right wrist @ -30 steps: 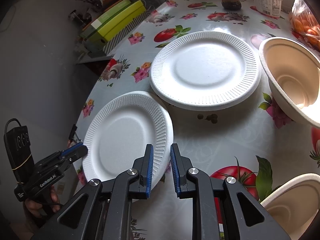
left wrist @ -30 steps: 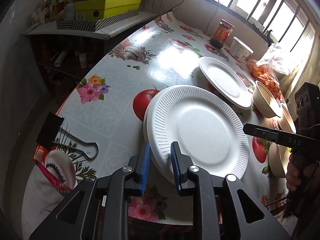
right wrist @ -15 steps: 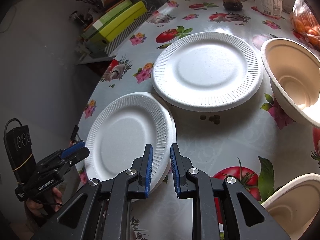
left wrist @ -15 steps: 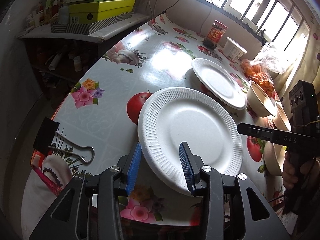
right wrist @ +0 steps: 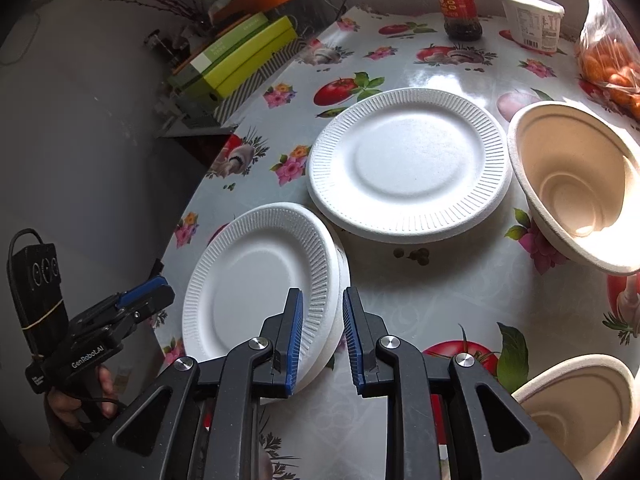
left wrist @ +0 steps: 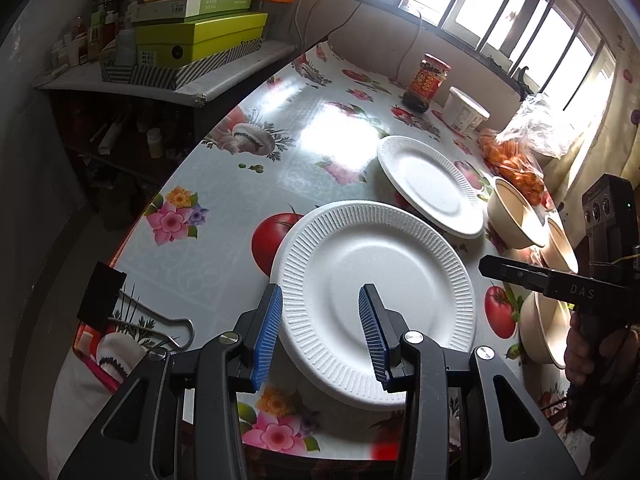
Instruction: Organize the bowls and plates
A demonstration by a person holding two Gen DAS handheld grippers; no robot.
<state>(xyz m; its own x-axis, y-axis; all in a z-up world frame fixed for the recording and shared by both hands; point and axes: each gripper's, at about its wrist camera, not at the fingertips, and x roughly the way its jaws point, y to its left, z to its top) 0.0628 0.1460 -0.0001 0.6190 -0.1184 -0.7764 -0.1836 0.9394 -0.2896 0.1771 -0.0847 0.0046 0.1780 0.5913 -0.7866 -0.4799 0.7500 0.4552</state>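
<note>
Both wrist cameras look steeply down from close above the table's [left wrist: 224, 216] near-left edge; each view shows the near plate [left wrist: 376, 280] and the other gripper.

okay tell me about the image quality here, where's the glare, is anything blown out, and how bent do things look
Left wrist view: the windows are blown out white, and a bright glare patch sits on the glossy tablecloth beyond the far plate; the fisheye bows the table edge, and the corners go dark. Right wrist view: softer glare near the jar, sunlight inside the bowl, focus sharp, the same curved edges.
</note>
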